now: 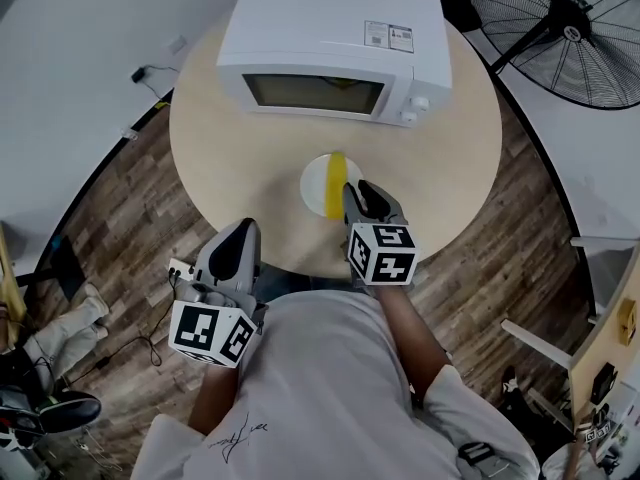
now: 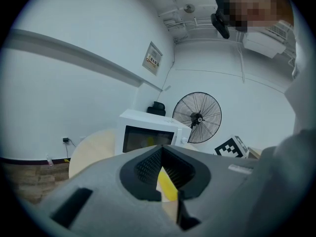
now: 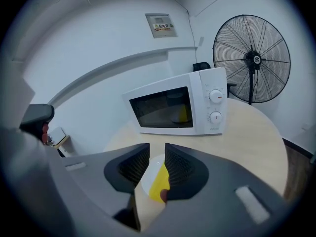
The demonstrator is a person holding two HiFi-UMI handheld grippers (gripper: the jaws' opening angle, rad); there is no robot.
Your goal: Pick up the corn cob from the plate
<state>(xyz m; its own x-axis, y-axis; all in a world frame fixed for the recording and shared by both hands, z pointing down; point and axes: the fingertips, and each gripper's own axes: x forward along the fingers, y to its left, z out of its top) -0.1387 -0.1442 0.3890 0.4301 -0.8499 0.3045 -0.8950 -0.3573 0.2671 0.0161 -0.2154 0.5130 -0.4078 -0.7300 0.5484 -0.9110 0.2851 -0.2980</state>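
Note:
A yellow corn cob lies across a small white plate in the middle of the round wooden table. My right gripper hovers at the cob's near right side, and its jaws stand a narrow gap apart with nothing pressed between them. In the right gripper view the corn cob and plate show through the gap of the right gripper. My left gripper rests at the table's near edge, left of the plate, with its tips together. In the left gripper view, the left gripper shows a sliver of corn cob beyond it.
A white microwave with its door closed stands at the back of the table, something yellow behind its window. A black floor fan stands off the table at the far right. Cables and a power strip lie on the wooden floor at left.

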